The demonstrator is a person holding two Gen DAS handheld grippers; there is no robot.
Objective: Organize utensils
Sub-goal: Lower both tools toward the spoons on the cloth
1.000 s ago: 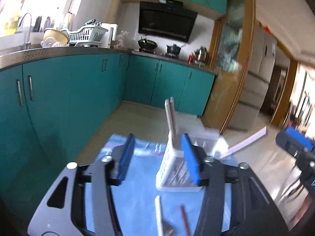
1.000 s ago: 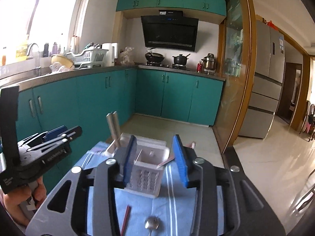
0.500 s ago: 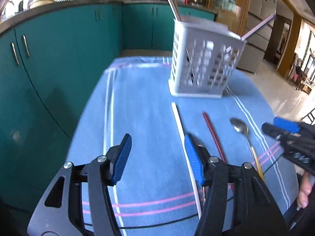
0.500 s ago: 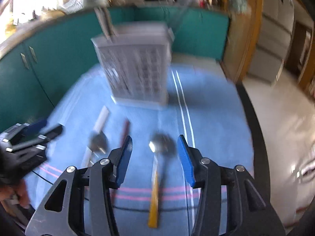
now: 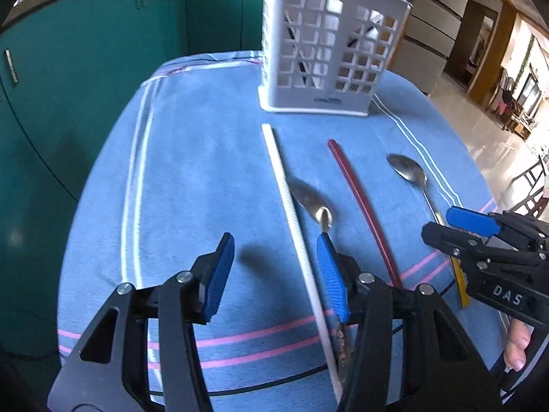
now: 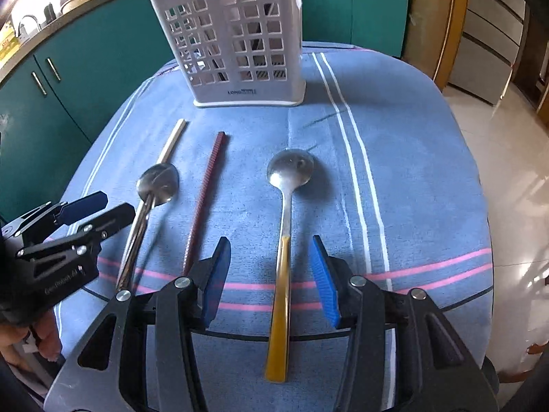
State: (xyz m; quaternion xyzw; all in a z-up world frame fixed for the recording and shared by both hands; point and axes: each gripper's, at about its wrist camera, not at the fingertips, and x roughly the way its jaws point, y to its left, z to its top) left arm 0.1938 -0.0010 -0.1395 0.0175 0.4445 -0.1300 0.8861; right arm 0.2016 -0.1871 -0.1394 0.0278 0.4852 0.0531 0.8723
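Note:
A white slotted utensil holder (image 5: 326, 51) (image 6: 236, 44) stands at the far side of the blue cloth, with several sticks in it. In front of it lie a white chopstick (image 5: 291, 213) (image 6: 171, 142), a steel spoon (image 5: 310, 201) (image 6: 154, 189), a dark red chopstick (image 5: 360, 206) (image 6: 206, 199) and a yellow-handled spoon (image 5: 411, 175) (image 6: 284, 257). My left gripper (image 5: 274, 271) is open just above the cloth, its jaws either side of the white chopstick. My right gripper (image 6: 271, 274) is open, its jaws either side of the yellow spoon handle.
The table carries a blue striped cloth (image 6: 394, 171) and its edge drops off on all sides. Teal kitchen cabinets (image 5: 85, 34) stand to the left and behind. A fridge (image 6: 490, 34) and tiled floor are to the right.
Both grippers have tilted down from looking across the kitchen and dropped low over the cloth. The utensils now lie between their open jaws. Nothing on the cloth has moved.

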